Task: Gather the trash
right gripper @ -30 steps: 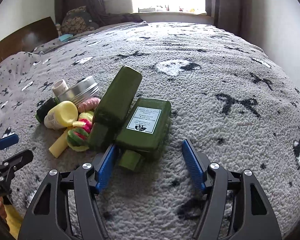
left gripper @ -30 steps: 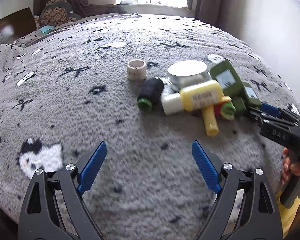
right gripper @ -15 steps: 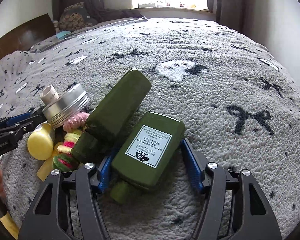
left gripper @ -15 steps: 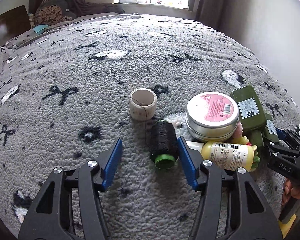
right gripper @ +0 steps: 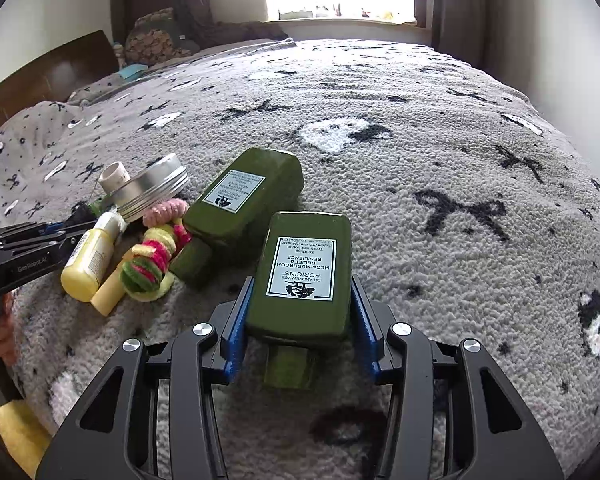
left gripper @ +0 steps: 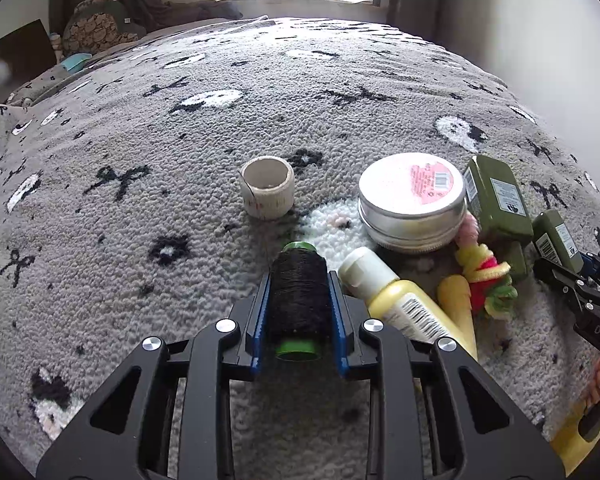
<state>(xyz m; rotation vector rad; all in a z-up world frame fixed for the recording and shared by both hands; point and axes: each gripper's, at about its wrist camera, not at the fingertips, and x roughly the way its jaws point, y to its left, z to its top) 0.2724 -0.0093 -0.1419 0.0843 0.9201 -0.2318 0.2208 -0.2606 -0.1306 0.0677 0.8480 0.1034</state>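
My left gripper (left gripper: 298,280) is shut on a black thread spool (left gripper: 298,300) with green ends, lying on the grey blanket. Beside it are a yellow bottle (left gripper: 408,308), a round tin (left gripper: 412,200), a white tape roll (left gripper: 267,188), colourful hair ties (left gripper: 486,276) and a green bottle (left gripper: 496,204). My right gripper (right gripper: 300,288) is shut on a second green Origins bottle (right gripper: 304,276). The other green bottle (right gripper: 248,200) lies just left of it. The left gripper's tips (right gripper: 56,232) show at the left edge.
A grey blanket (right gripper: 440,160) with black bows covers the bed. Pillows (left gripper: 100,28) and a dark headboard (left gripper: 16,52) lie far left. A window is at the back and a wall at the right.
My left gripper moved forward and closed on the thread spool. My right gripper closed on the labelled green bottle, which now lies straight between the fingers.
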